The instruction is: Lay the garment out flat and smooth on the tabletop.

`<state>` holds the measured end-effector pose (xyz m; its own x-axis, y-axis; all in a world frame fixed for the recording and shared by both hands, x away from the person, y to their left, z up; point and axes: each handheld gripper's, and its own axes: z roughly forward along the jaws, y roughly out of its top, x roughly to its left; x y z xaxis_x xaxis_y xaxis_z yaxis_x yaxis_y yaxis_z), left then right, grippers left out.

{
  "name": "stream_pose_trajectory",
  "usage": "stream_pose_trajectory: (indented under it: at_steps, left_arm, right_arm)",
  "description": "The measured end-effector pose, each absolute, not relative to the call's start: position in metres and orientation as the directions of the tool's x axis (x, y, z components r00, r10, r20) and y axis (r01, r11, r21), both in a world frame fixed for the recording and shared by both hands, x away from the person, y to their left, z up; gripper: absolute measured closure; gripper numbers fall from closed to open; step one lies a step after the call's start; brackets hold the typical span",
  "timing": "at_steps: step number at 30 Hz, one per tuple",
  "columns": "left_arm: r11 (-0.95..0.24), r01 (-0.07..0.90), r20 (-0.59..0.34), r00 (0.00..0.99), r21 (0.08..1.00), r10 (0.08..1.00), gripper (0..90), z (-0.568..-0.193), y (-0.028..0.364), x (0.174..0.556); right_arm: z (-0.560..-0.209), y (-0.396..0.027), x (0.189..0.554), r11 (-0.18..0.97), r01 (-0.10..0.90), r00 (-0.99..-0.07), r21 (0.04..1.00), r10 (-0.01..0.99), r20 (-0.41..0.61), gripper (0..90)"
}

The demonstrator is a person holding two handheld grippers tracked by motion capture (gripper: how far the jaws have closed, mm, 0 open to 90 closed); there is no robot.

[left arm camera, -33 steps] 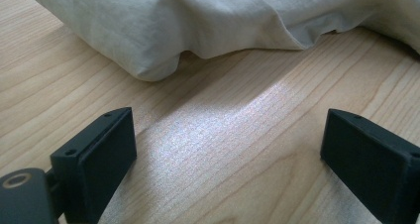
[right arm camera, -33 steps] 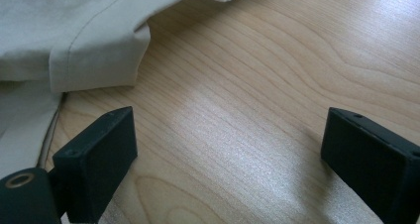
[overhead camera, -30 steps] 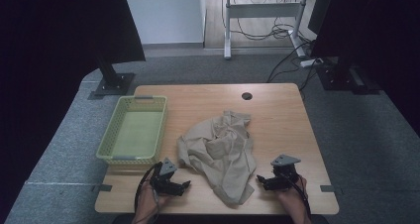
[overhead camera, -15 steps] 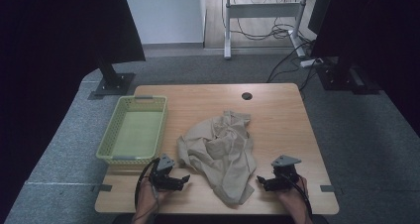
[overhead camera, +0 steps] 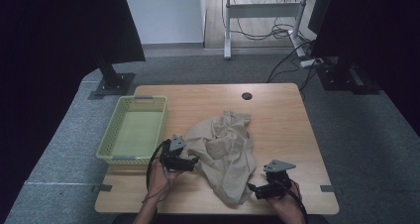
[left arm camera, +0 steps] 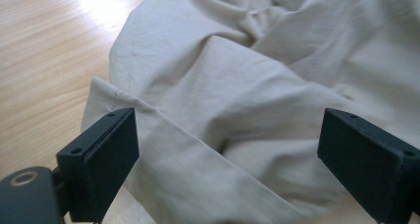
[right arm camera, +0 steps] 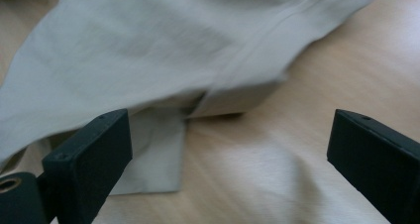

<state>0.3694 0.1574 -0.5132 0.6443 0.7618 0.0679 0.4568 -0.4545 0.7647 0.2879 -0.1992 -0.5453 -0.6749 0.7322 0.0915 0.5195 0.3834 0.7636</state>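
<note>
Here the beige cloth (overhead camera: 223, 152) lies crumpled in the lower middle of the high view, on the wooden bench (overhead camera: 277, 115), with one end trailing down toward the bottom edge of the frame. It looks light, soft and limp, so it will likely sag and slide when lifted, and nothing about it seems fragile or heavy. The left hand-held gripper (overhead camera: 190, 160) sits at the cloth's left edge with its jaws spread wide; in the left gripper view a folded hem of the cloth (left arm camera: 233, 135) runs between them, not yet pinched. The right hand-held gripper (overhead camera: 253, 188) sits at the lower right of the heap, also spread wide, and in the right gripper view a hemmed corner of the cloth (right arm camera: 163, 65) lies just ahead of the jaws with bare wood between them. The firmest places to take hold are probably those stitched hems and corners, since the loose folds in the middle would bunch up and slip. The bench top is smooth pale wood with a round cable hole (overhead camera: 246, 95) near its far edge, and a yellow-green basket (overhead camera: 113, 142) stands empty at its left side. Around it there is grey carpet, with dark panels at the upper left and upper right and cables on the floor at the top.
</note>
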Motion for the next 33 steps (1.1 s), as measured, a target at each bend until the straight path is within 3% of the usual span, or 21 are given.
stream_pose_trajectory:
  at_steps: [6, 11, 25, 33]
  left_arm:
    - [-0.507, 0.488, 0.132, 0.614, 0.71, 0.778, 10.4, -0.532, 0.154, 0.378]
    - [-0.546, 0.502, 0.166, 0.616, 0.67, 0.77, 11.2, -0.544, 0.153, 0.374]
    - [-0.479, 0.525, 0.025, 0.655, 0.704, 0.755, 12.3, -0.552, 0.155, 0.339]
    - [-0.466, 0.476, 0.033, 0.672, 0.746, 0.74, 12.9, -0.529, 0.154, 0.333]
  right_arm:
    - [-0.561, -0.187, 0.283, 0.465, 0.517, -0.683, 0.719, 0.73, 0.02, 2.0]
    - [-0.561, -0.193, 0.287, 0.449, 0.532, -0.644, 0.718, 0.765, -0.001, 2.2]
    - [-0.563, -0.244, 0.306, 0.341, 0.596, -0.509, 0.727, 0.861, 0.014, 2.9]
    - [-0.555, -0.258, 0.306, 0.301, 0.605, -0.503, 0.737, 0.862, 0.061, 7.0]
